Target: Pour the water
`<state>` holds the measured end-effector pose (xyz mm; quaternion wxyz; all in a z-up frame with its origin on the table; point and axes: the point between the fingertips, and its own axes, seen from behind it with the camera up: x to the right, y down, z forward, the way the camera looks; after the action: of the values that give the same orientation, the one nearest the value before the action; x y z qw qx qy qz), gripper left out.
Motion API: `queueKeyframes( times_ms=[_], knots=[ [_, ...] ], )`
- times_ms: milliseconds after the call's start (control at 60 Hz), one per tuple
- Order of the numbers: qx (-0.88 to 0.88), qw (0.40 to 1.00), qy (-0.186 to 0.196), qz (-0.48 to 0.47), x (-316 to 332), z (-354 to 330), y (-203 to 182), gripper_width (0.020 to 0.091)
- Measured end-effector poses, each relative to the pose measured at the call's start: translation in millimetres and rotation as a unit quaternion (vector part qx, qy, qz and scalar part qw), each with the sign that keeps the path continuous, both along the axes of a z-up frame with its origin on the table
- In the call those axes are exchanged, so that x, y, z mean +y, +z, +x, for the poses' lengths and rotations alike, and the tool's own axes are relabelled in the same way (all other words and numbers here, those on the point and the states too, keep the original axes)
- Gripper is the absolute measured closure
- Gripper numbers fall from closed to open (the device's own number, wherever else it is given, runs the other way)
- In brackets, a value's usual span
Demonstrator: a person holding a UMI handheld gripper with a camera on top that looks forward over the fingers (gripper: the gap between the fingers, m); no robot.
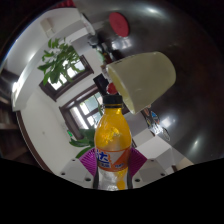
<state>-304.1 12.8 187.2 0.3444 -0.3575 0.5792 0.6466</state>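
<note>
The gripper holds an orange-drink bottle between its two fingers, both pads pressing its sides. The bottle stands upright relative to the fingers. Its red-capped neck sits just below a pale yellow-green cup. A leafy plant stands far left, beside a window.

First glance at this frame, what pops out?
The orange plastic bottle with a blue label stands out first, upright between the gripper fingers, which press on its sides. Right above it, a pale yellow-green cup hangs tilted, its mouth turned down toward the bottle's red cap. Beyond the bottle, off to one side, a leafy green plant sits near a window.
</note>
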Motion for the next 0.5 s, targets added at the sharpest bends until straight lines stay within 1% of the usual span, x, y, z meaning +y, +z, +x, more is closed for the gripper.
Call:
queueKeyframes(
  times_ms=[50,67,100,167,183,233,283,350,400,433,450,500],
  knots=[
    [0.014,1.000,-0.003,-0.001,-2,0,-2,0.0719],
    [0.013,1.000,-0.003,-0.003,-13,1,-5,0.0716],
    [0.007,1.000,-0.002,-0.006,3,7,-7,0.0722],
    [-0.006,1.000,0.003,-0.010,2,6,-9,0.0721],
    [-0.009,1.000,0.003,-0.009,-7,1,-13,0.0719],
    [-0.017,1.000,0.004,-0.007,3,6,-8,0.0722],
    [-0.041,0.999,0.008,-0.007,-3,0,-8,0.0719],
    [-0.104,0.994,0.018,-0.008,4,-4,-3,0.0720],
    [-0.171,0.985,0.033,-0.003,5,-8,5,0.0720],
    [-0.223,0.974,0.040,-0.001,7,-8,9,0.0721],
    [-0.249,0.968,0.037,0.002,-3,-14,14,0.0719],
    [-0.329,0.943,0.042,0.005,6,-9,25,0.0722]
  ],
)
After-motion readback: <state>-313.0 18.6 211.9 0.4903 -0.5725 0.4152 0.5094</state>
